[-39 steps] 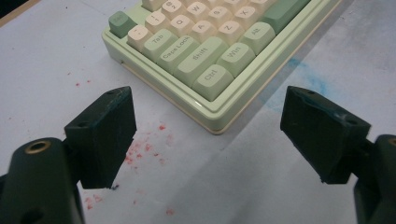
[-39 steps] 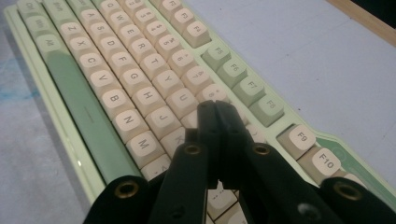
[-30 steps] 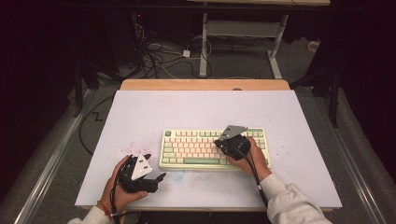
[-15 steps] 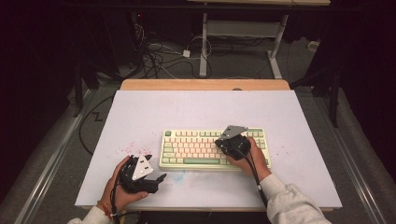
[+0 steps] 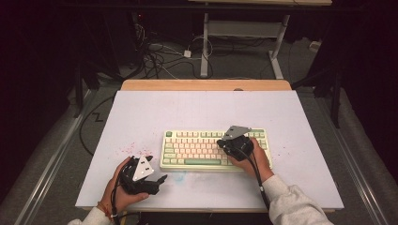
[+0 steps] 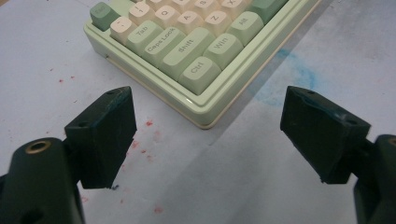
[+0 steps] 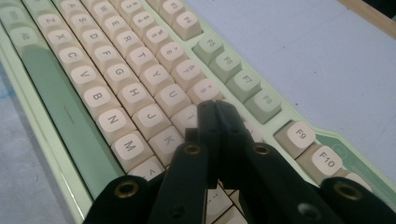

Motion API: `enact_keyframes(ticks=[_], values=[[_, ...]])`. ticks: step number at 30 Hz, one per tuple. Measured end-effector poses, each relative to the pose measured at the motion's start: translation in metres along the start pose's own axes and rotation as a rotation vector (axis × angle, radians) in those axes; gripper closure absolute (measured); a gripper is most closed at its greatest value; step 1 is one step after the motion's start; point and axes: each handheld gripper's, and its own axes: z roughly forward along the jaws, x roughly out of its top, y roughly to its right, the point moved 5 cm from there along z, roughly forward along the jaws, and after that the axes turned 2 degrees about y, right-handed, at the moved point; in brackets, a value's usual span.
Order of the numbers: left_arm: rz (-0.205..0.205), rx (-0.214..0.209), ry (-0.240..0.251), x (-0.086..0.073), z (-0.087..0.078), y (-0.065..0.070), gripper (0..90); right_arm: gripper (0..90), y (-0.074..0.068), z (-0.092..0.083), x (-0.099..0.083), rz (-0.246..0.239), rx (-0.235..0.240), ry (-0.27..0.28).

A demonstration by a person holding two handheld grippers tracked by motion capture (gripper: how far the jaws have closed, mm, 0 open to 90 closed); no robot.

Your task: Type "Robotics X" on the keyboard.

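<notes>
My left fingers (image 6: 105, 135) stand wide apart and hold nothing, aimed at the near corner of the keyboard (image 6: 205, 70) at upper centre of the left gripper view. I judge the step in hand to be a key press. On the right, my right gripper (image 7: 215, 116) has its fingers pressed together, empty, tip over the I key row at the frame's centre. To press cleanly I should come down straight on one cap, clear of its neighbours. In the high view the keyboard lies mid-bench (image 5: 197, 112); red specks (image 5: 126, 149) and a blue smudge (image 5: 180, 177) mark the bench, obstructing nothing.
</notes>
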Motion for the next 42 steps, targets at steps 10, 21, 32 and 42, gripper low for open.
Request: enact_keyframes(ticks=[10, 21, 32, 42], values=[[0.006, -0.003, -0.016, 0.000, 0.002, 0.001, 17.5, 88.0, -0.001, -0.016, 0.005, -0.002, 0.007, 0.059], [0.001, 0.007, -0.009, 0.001, 0.000, 0.000, 17.9, 75.3, -0.002, -0.035, 0.009, -0.005, -0.019, 0.126], [-0.002, 0.020, 0.003, 0.003, -0.003, -0.001, 17.9, 40.5, -0.006, -0.065, 0.005, -0.024, -0.042, 0.233], [-0.014, 0.033, 0.015, 0.004, -0.006, -0.003, 21.8, 29.3, -0.004, -0.090, -0.010, -0.012, -0.118, 0.284]])
